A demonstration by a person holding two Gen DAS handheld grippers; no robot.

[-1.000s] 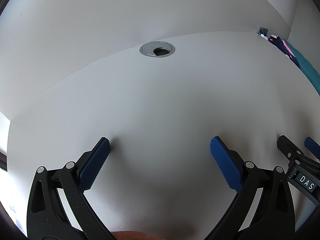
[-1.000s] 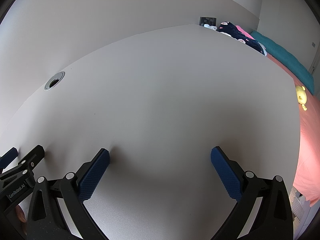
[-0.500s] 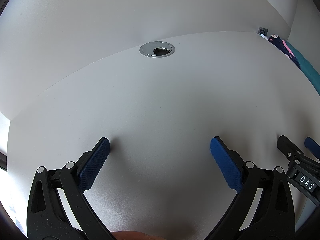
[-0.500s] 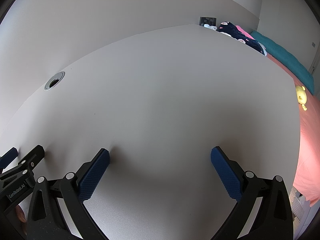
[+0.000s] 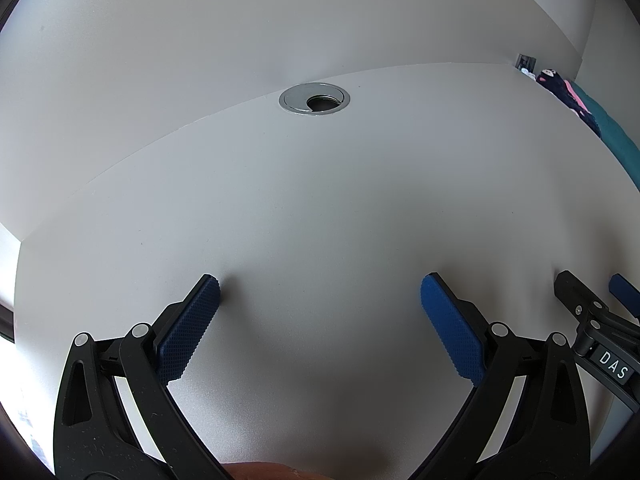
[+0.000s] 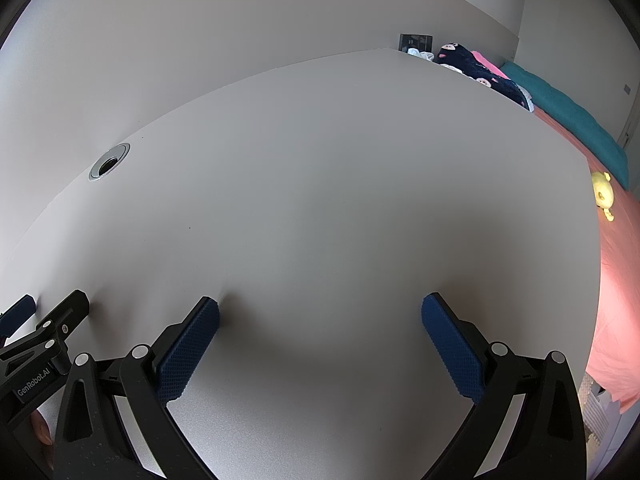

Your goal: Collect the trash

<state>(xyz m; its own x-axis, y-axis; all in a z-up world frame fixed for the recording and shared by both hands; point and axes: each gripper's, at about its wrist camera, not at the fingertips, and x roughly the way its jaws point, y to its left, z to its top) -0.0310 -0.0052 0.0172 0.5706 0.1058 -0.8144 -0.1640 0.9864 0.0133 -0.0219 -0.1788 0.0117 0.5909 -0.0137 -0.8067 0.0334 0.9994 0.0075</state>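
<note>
No trash shows in either view. My left gripper (image 5: 320, 292) stands open low over the white desk (image 5: 320, 208), its blue pads wide apart with nothing between them. My right gripper (image 6: 320, 316) is open too, over the same desk (image 6: 340, 180), also holding nothing. Each gripper appears at the edge of the other's view: the right one (image 5: 592, 300) at the lower right of the left wrist view, the left one (image 6: 44, 320) at the lower left of the right wrist view.
A silver cable grommet (image 5: 314, 99) sits near the desk's back edge against the wall; it also shows as the grommet (image 6: 109, 161) in the right wrist view. Right of the desk lies a bed with a pink sheet (image 6: 616, 280), teal pillow (image 6: 568, 116), dark patterned fabric (image 6: 480, 68) and yellow toy (image 6: 603, 194).
</note>
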